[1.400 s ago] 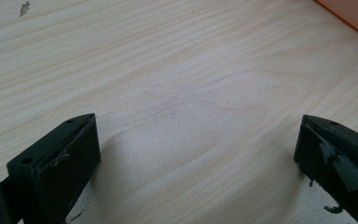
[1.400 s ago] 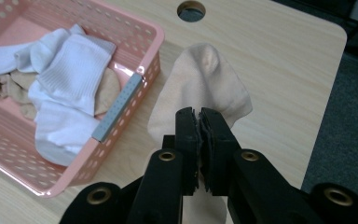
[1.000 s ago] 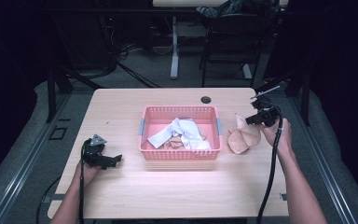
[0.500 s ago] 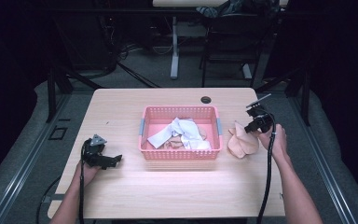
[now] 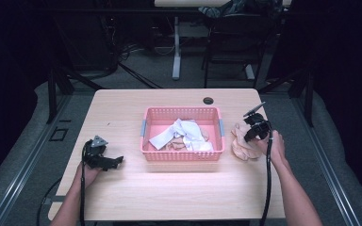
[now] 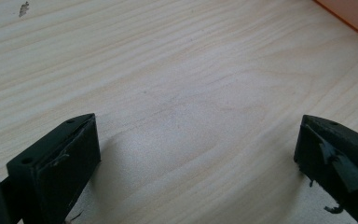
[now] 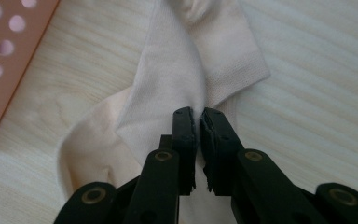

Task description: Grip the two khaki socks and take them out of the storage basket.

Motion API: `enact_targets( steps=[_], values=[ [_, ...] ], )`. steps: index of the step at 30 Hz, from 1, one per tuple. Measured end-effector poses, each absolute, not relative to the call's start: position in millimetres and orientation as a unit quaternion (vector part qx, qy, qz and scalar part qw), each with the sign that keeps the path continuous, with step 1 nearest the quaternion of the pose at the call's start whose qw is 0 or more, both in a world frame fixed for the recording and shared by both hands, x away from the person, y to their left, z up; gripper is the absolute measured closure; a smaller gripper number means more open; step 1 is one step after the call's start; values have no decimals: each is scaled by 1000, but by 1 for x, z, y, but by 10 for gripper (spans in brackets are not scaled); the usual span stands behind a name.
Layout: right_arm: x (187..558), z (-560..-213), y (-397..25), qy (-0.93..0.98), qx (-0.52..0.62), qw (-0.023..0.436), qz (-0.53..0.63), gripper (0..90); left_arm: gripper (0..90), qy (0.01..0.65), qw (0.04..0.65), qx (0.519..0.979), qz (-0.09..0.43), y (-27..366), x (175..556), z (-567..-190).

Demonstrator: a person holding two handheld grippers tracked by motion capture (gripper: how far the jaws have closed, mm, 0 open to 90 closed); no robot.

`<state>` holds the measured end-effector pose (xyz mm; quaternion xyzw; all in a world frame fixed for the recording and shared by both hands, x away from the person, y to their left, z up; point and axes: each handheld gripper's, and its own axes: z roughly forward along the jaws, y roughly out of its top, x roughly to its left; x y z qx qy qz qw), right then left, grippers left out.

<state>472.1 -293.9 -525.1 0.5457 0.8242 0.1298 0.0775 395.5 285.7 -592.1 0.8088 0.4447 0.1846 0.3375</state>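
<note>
Cloth (image 7: pixel 186 74), peach and crumpled, lies on the table (image 5: pixel 169 197) just right of the pink basket (image 5: pixel 183 154). From above I can see my right gripper (image 5: pixel 250 133) on it, but only its own camera shows me the jaws pressed together on a raised fold. My left gripper (image 5: pixel 115 162) rests near the table's left front, well apart from the basket; its own view shows both jaws spread wide over bare wood. White cloths (image 5: pixel 181 134) sit inside the basket.
</note>
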Motion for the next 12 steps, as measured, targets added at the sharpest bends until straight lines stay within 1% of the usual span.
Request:
enact_targets(
  steps=[3,4,5,10,11,12],
  values=[
    [473,-530,-298,822,549,64,137,799,0,444,337,809,185,286,396,-592],
    [473,-530,-300,820,551,61,141,765,0,444,337,809,185,286,396,-592],
    [473,-529,-302,819,553,62,141,706,0,444,337,809,185,286,396,-592],
    [469,-517,-309,812,555,72,166,337,0,441,337,811,184,286,396,-592],
    [468,-513,-311,813,552,72,172,250,0,441,337,811,184,286,396,-592],
    [467,-510,-312,813,548,72,181,216,0,441,338,811,185,286,396,-592]
  ],
)
